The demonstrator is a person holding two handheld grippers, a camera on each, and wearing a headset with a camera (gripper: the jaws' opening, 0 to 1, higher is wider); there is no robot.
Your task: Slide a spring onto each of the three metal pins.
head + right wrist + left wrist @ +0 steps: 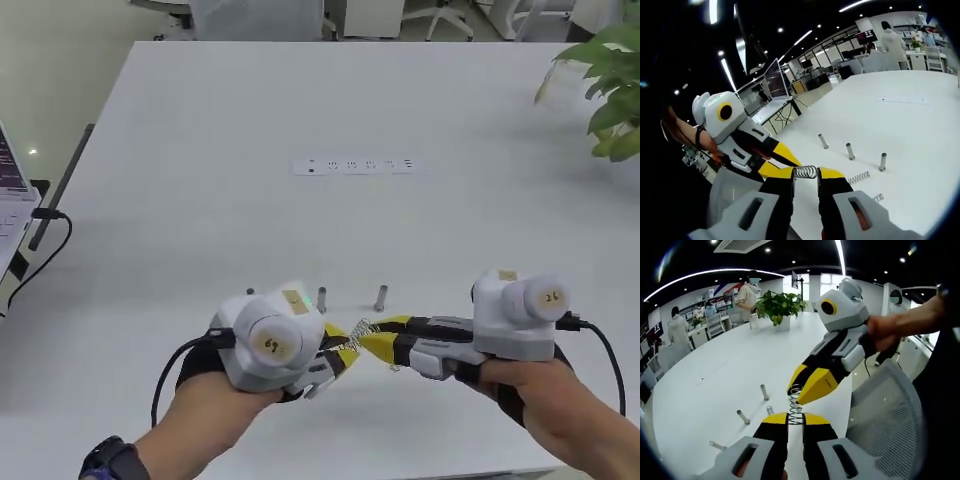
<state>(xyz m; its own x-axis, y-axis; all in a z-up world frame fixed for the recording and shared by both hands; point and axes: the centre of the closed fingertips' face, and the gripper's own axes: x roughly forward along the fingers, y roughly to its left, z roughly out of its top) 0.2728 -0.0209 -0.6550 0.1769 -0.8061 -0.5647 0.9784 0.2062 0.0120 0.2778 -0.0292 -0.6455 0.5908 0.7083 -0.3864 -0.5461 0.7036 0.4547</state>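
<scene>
A small metal spring [358,329] hangs above the table between my two grippers, whose yellow tips meet over the near edge. My left gripper [795,419] is shut on the spring [795,405], which runs lengthwise between its jaws. My right gripper [806,173] is shut on the same spring [806,172], which lies crosswise between its tips. Three bare metal pins [381,297] [322,298] [250,292] stand upright in a row just beyond the grippers. Two more springs [858,177] [879,198] lie on the table near the pins.
The white table [300,110] stretches far ahead, with a white power strip [353,166] set into its middle. A potted plant [610,90] stands at the back right. A laptop [8,175] and a black cable [45,240] are at the left edge.
</scene>
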